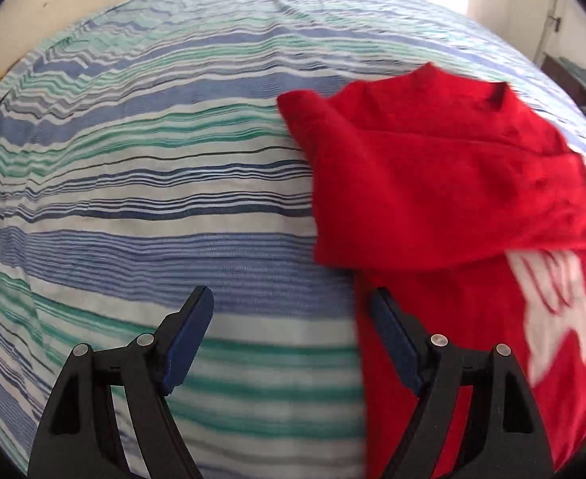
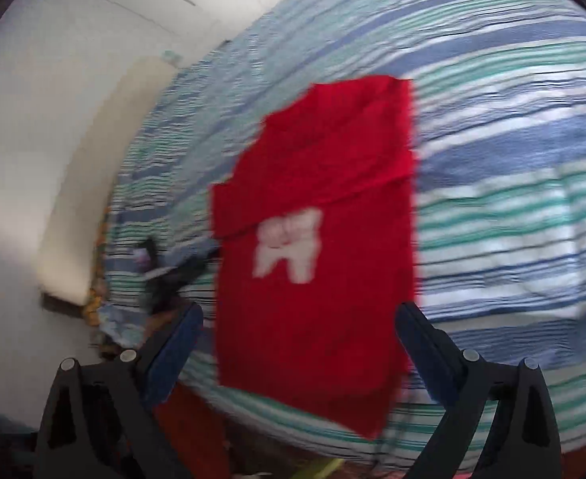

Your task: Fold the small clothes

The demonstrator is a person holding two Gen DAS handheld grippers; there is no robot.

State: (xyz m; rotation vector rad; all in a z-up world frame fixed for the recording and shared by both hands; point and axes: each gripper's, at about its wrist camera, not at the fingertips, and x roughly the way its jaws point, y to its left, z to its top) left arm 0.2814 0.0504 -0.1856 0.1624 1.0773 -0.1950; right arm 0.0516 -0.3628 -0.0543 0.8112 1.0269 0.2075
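Lying red shirt (image 1: 432,183) on striped bedspread (image 1: 153,199)

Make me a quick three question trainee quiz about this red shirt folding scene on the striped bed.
1. True or false: the left gripper is clamping the red shirt.
2. What colour is the print on the shirt?
3. The shirt lies on: A) a wooden table, B) a striped bedsheet, C) a tiled floor.

Key: 1 false, its jaws stand open with nothing gripped; 2 white; 3 B.
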